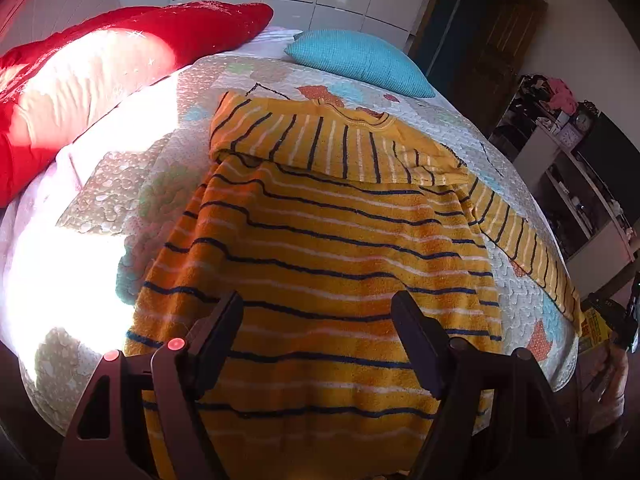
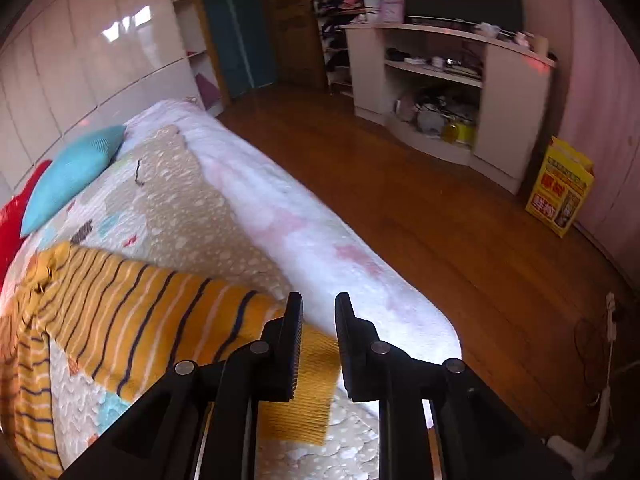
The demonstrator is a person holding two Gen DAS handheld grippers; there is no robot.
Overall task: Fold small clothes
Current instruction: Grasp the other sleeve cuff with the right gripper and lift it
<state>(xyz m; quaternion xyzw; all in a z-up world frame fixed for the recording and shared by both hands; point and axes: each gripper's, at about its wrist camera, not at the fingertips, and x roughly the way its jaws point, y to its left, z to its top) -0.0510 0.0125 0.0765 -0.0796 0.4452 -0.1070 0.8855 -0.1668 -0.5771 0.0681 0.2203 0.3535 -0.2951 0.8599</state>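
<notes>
A small yellow sweater (image 1: 320,248) with navy and white stripes lies flat on the quilted bedspread (image 1: 160,168). Its left sleeve is folded across the chest; its right sleeve (image 1: 520,240) stretches out toward the bed's right edge. My left gripper (image 1: 318,308) is open, hovering over the sweater's lower body. In the right wrist view the right sleeve (image 2: 140,312) runs to its plain yellow cuff (image 2: 312,384), which lies between the fingers of my right gripper (image 2: 318,312). That gripper is open with a narrow gap, above the cuff.
A red blanket (image 1: 100,60) and a teal pillow (image 1: 360,56) lie at the bed's far end. The bed edge (image 2: 320,248) drops to a wooden floor (image 2: 460,220). A white shelf unit (image 2: 440,80) and a yellow bag (image 2: 560,188) stand across the room.
</notes>
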